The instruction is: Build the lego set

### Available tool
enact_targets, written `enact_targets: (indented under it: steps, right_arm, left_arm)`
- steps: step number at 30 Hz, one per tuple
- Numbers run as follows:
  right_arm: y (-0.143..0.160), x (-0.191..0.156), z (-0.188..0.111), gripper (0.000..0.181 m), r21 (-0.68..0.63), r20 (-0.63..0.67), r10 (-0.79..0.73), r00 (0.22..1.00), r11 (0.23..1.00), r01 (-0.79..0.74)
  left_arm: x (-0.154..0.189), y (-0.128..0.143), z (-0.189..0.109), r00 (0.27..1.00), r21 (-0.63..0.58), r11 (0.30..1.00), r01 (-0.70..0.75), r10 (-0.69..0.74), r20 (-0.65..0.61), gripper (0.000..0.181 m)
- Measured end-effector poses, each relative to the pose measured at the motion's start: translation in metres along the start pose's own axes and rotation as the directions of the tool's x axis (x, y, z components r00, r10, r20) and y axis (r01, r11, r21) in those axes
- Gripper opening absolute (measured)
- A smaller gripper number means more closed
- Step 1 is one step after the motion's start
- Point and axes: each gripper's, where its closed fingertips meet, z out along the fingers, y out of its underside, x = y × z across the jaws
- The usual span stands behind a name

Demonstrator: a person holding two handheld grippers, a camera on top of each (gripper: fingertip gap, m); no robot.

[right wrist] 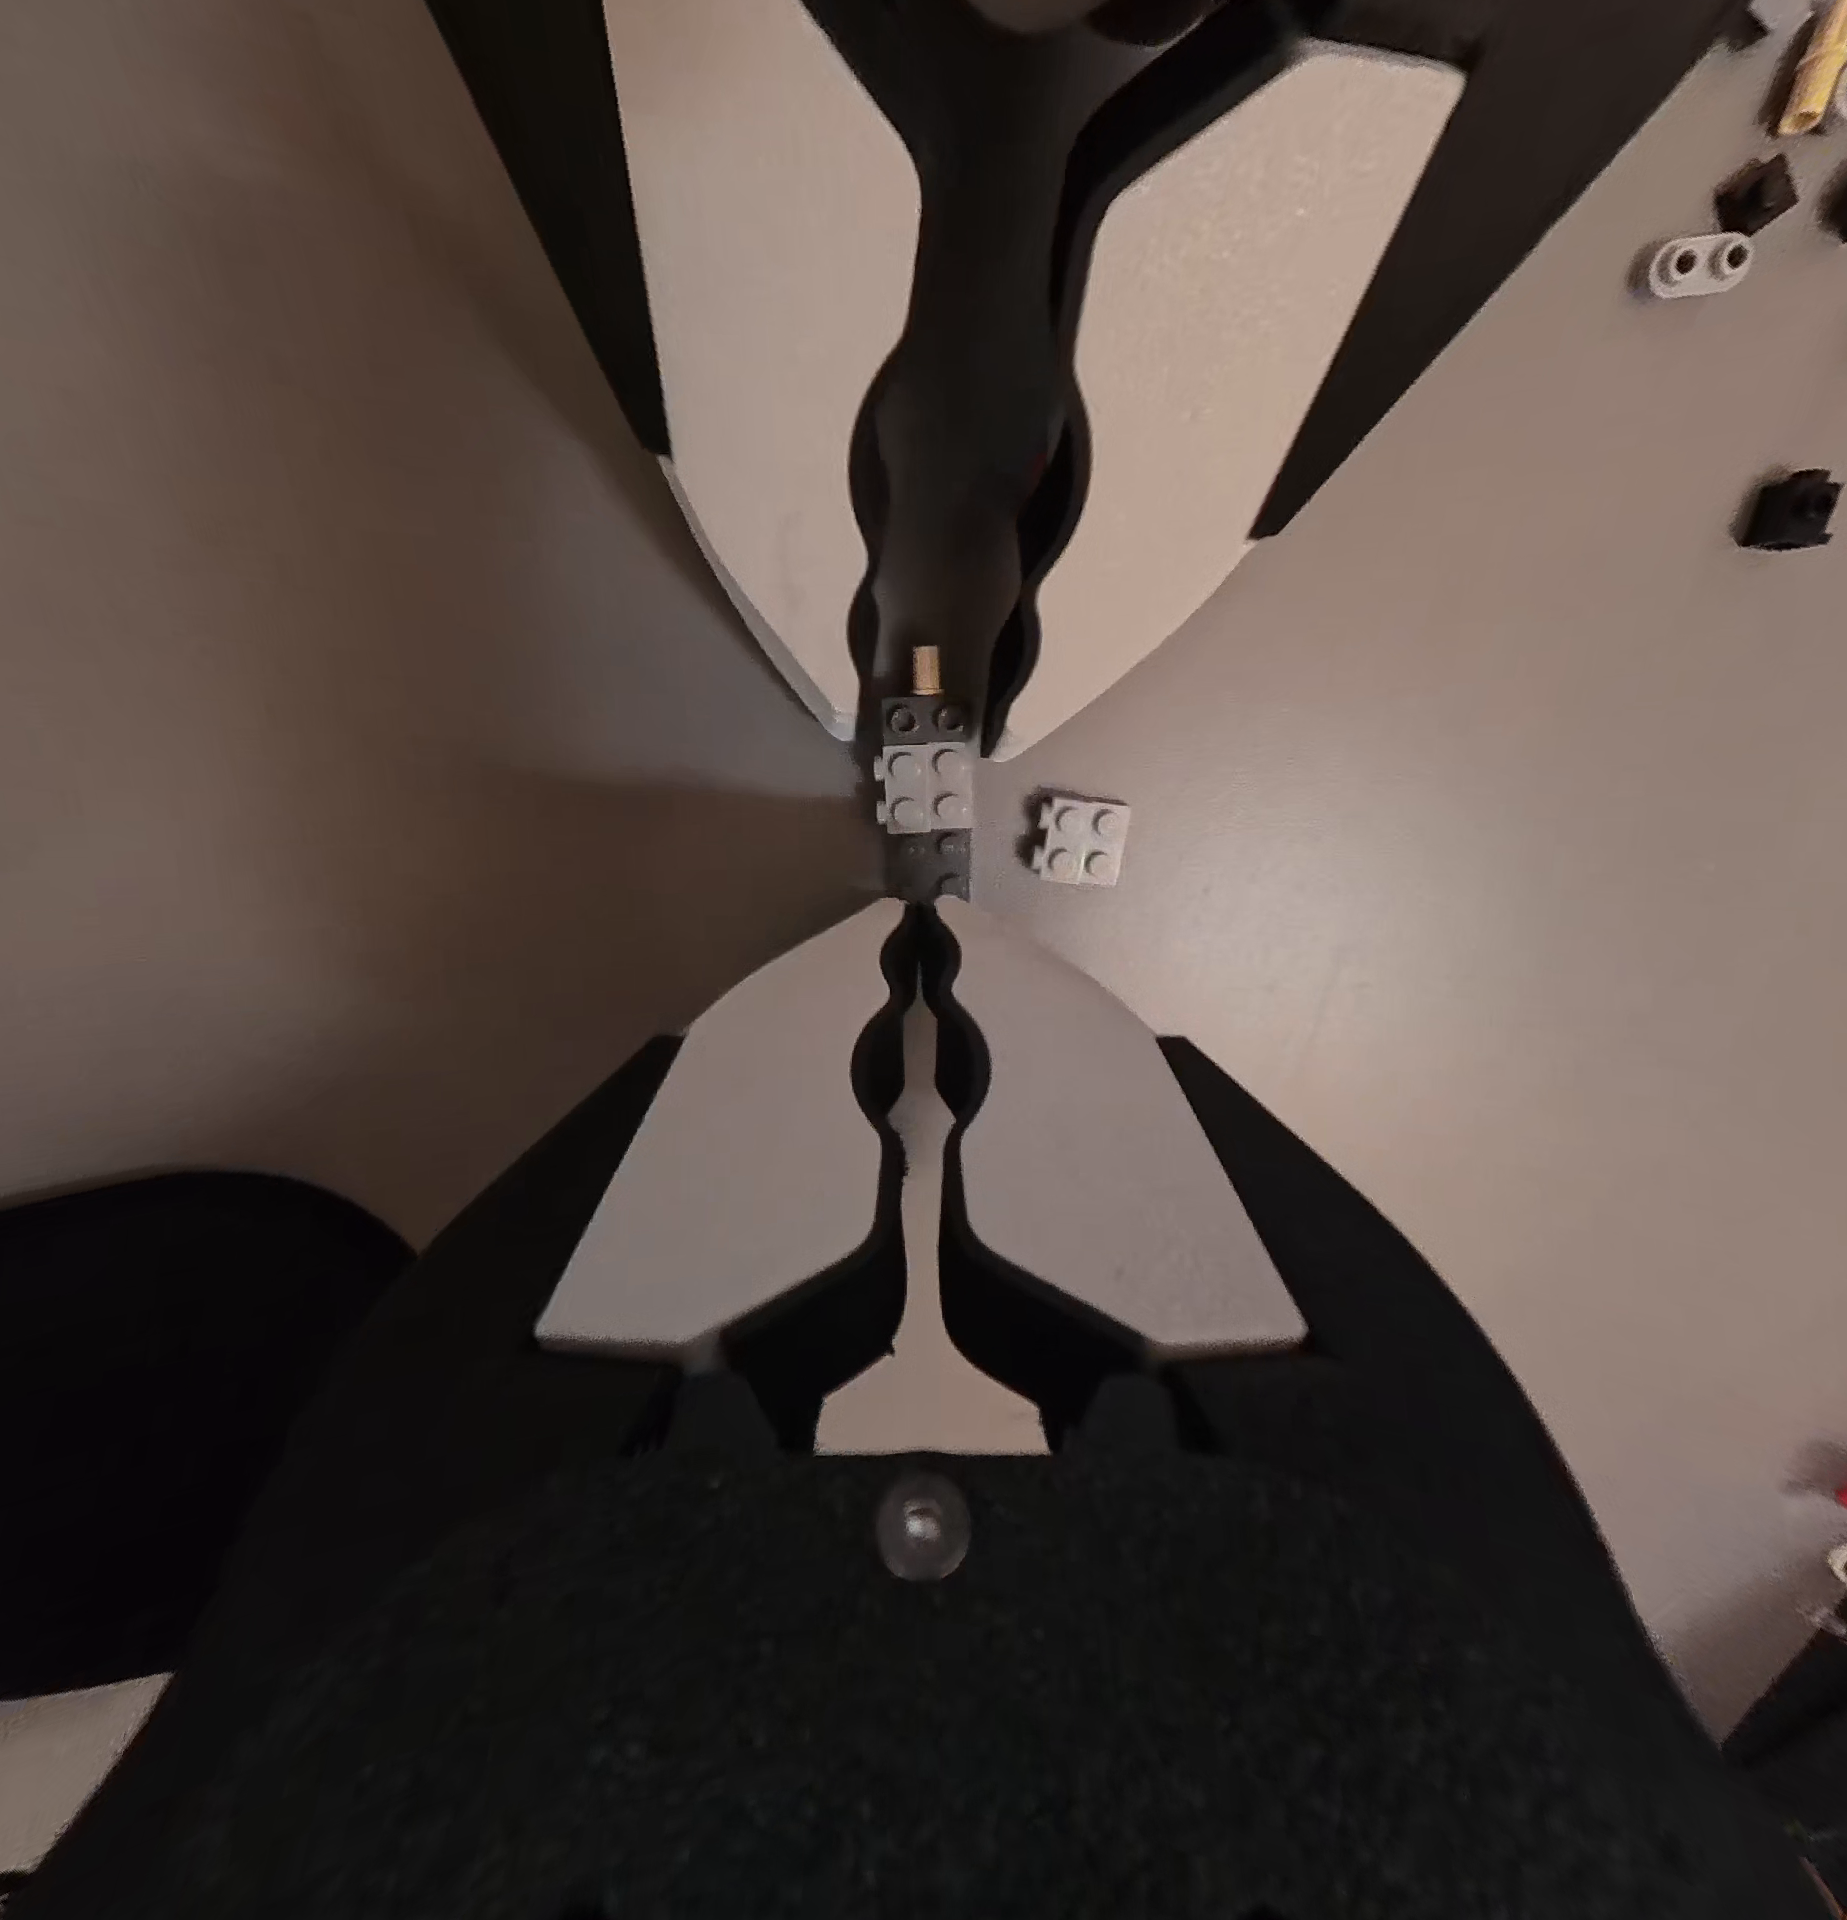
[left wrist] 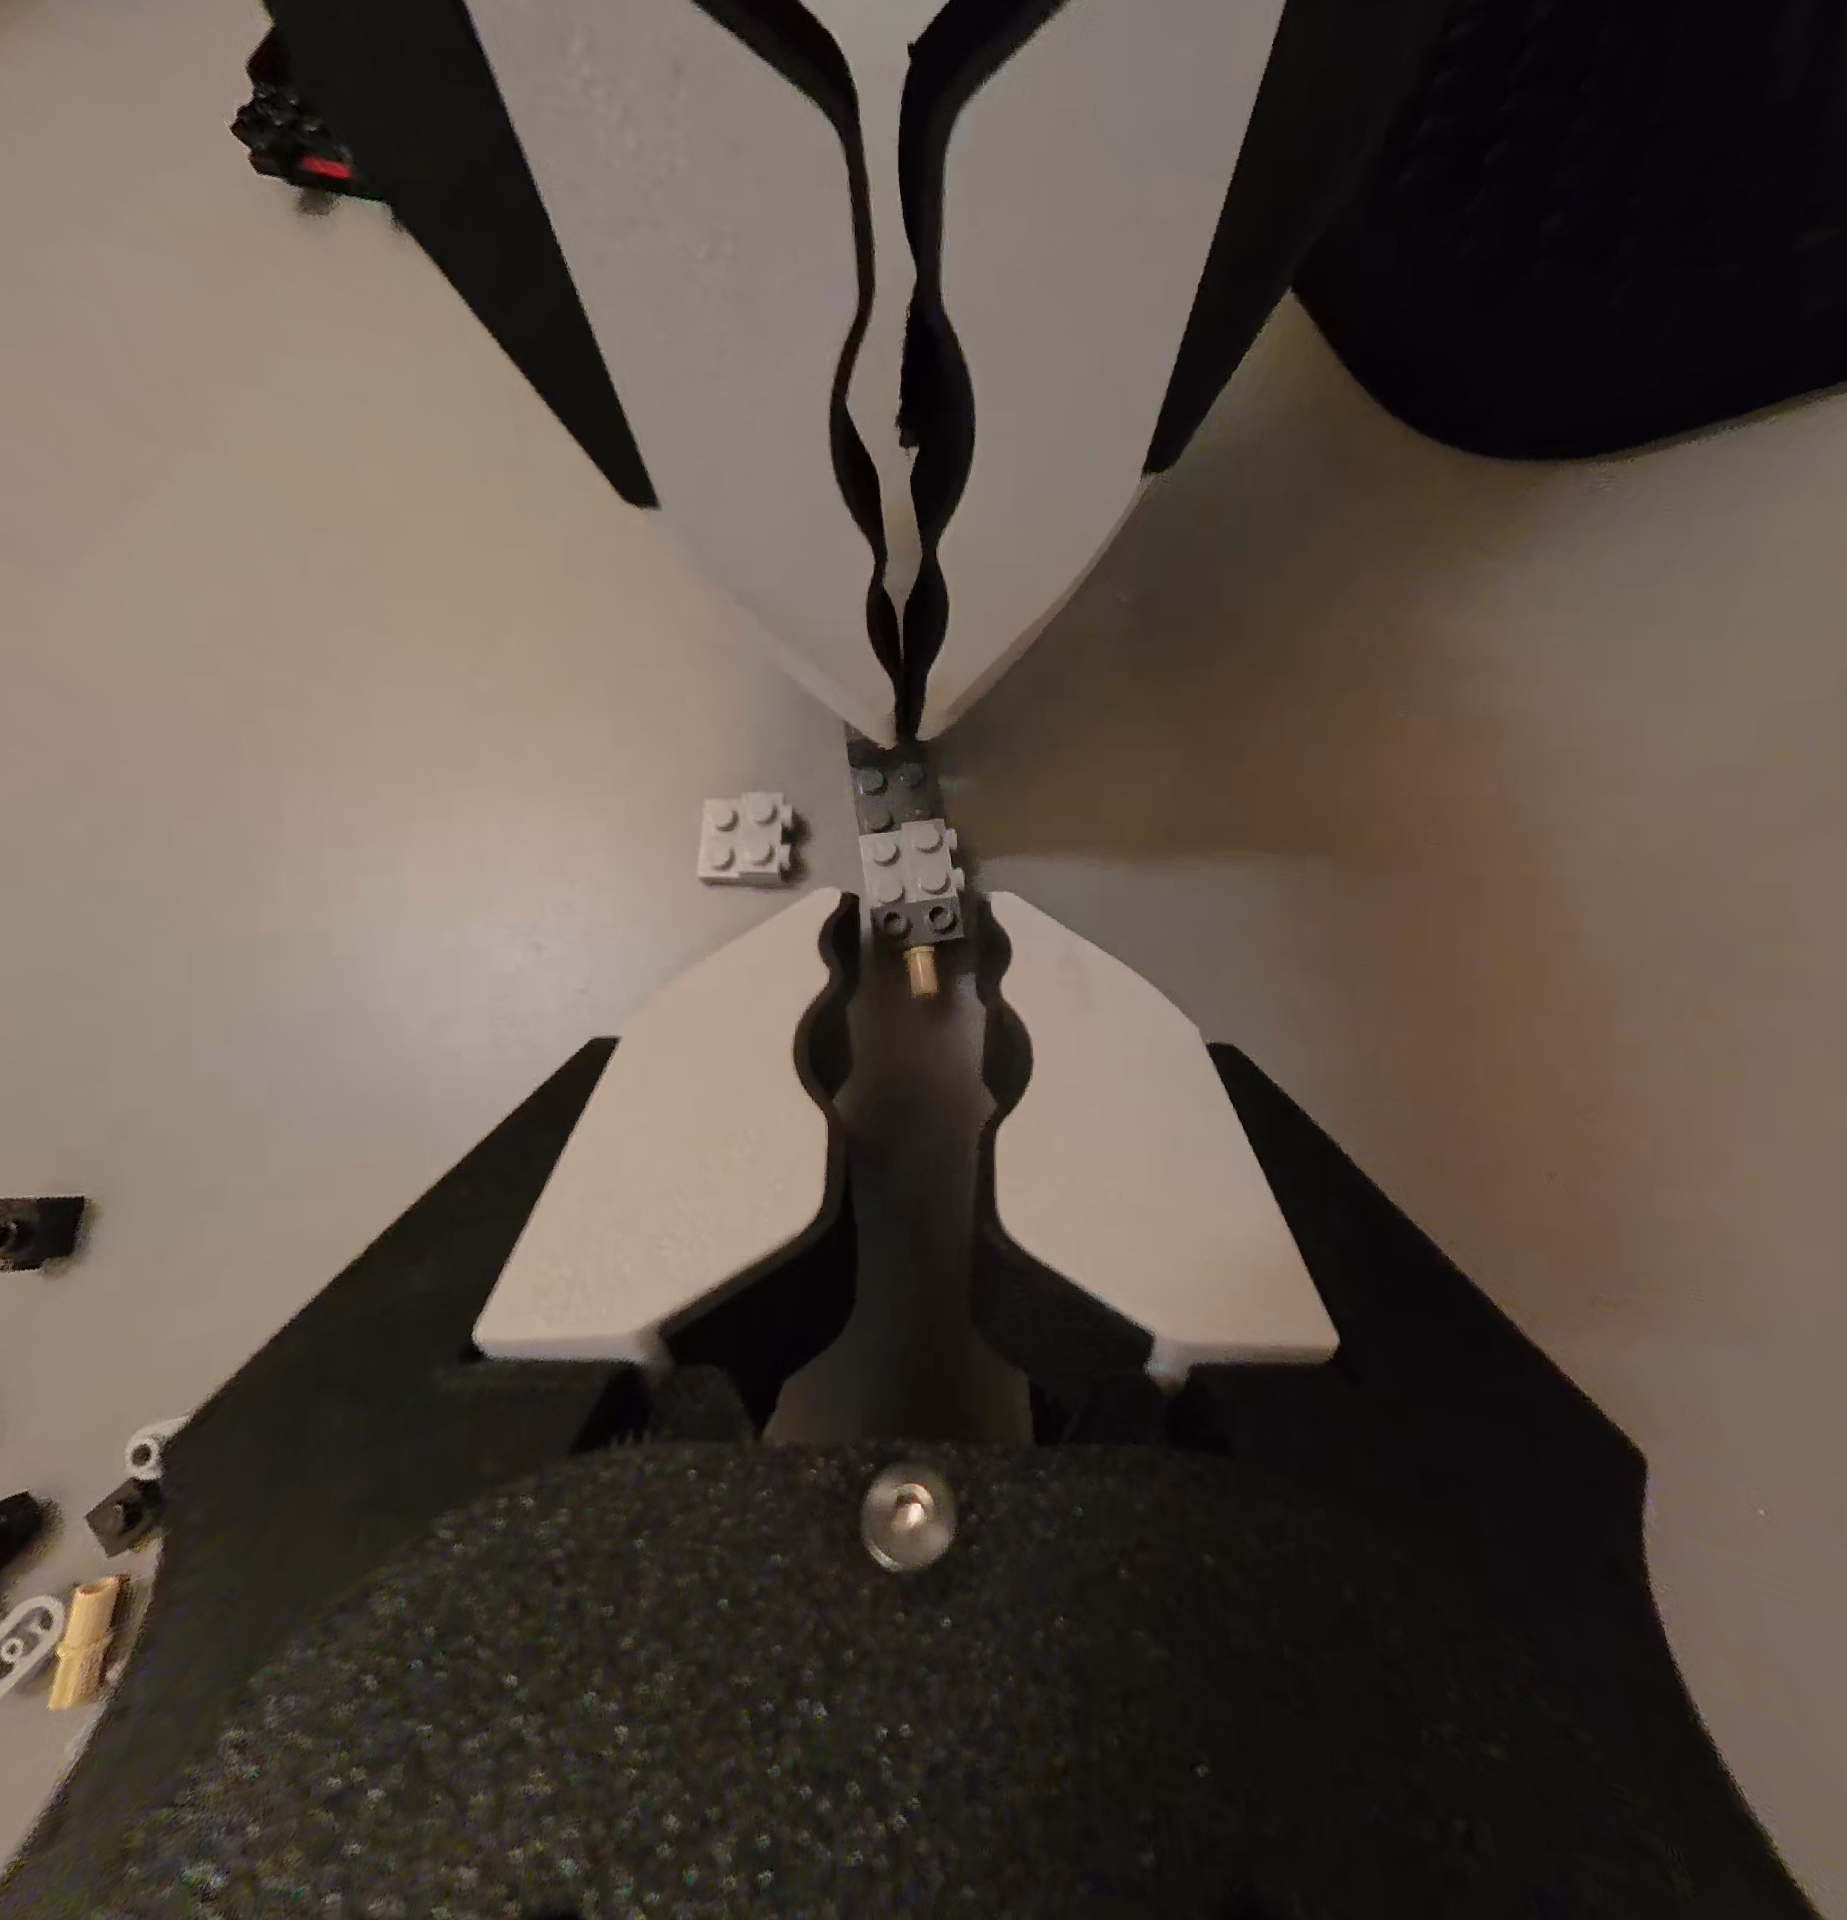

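Right, the pale grey matte tabletop [left wrist: 327,727] fills both views, and the two grippers face each other tip to tip across it. A big rounded black fabric shape [left wrist: 1625,208] sits off beyond the far gripper's side.

Left gripper [left wrist: 914,935], white-faced fingers with black wavy pads, stands parted a modest way, and the near end of the small lego assembly [left wrist: 911,857] sits in that gap; whether the pads touch the sides, I cannot tell. Right gripper [right wrist: 921,914], same build, is pinched almost together, pads touching at the tips, right at the dark end of the assembly; whether they actually grip that end, I cannot tell.

The assembly itself lies on the table between the two sets of fingertips: a dark grey studded plate, a light grey two-by-two plate on top in the middle, and a tan peg [left wrist: 923,975] poking out of the end inside the left gripper's gap.

Just beside the left fingertips, to their left, a loose light grey two-by-two plate [left wrist: 750,840] lies flat, apart from the assembly.

Well back by the left gripper's body, small loose pieces scatter: a black block [left wrist: 34,1231], a tan cylindrical connector [left wrist: 86,1640], a light grey two-hole link [right wrist: 1693,263].
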Motion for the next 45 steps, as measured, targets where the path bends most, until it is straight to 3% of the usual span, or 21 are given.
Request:
enact_targets:
  steps: [5, 8, 15, 19, 28, 35, 45]
  right_arm:
    - [-0.002, 0.024, -0.006, 0.010, 0.103, -0.079, 0.089, 0.993, 0.991, -0.081]
    - [-0.006, 0.030, -0.004, 0.017, 0.192, -0.049, 0.199, 0.979, 0.964, -0.186]
    - [-0.004, 0.031, 0.013, 0.029, 0.213, 0.016, 0.229, 0.973, 0.950, -0.227]
    - [-0.006, 0.031, 0.019, 0.018, 0.213, 0.046, 0.201, 0.979, 0.955, -0.206]
    - [-0.006, 0.009, -0.003, 0.017, 0.134, 0.037, 0.123, 0.992, 0.983, -0.127]
    - [0.001, 0.002, 0.006, 0.017, 0.033, -0.020, 0.083, 0.996, 0.996, -0.083]
    - [0.001, 0.000, 0.009, 0.019, 0.026, -0.010, 0.058, 0.998, 0.998, -0.057]
  left_arm:
    - [-0.002, 0.003, -0.002, 1.000, -0.012, 1.000, -0.017, 0.017, 0.014, 0.021]
    - [-0.003, 0.003, -0.002, 1.000, -0.011, 1.000, -0.018, 0.019, 0.017, 0.020]
    - [-0.003, 0.003, -0.001, 0.999, -0.011, 0.999, -0.035, 0.035, 0.021, 0.018]
    - [-0.003, 0.004, -0.001, 0.999, -0.011, 0.999, -0.038, 0.038, 0.020, 0.018]
    - [-0.004, 0.004, -0.002, 1.000, -0.005, 1.000, -0.027, 0.027, 0.010, 0.017]
    - [-0.003, 0.004, -0.001, 0.999, -0.006, 1.000, -0.030, 0.030, 0.012, 0.017]
    - [-0.003, 0.004, -0.002, 1.000, -0.003, 1.000, -0.030, 0.030, 0.008, 0.018]
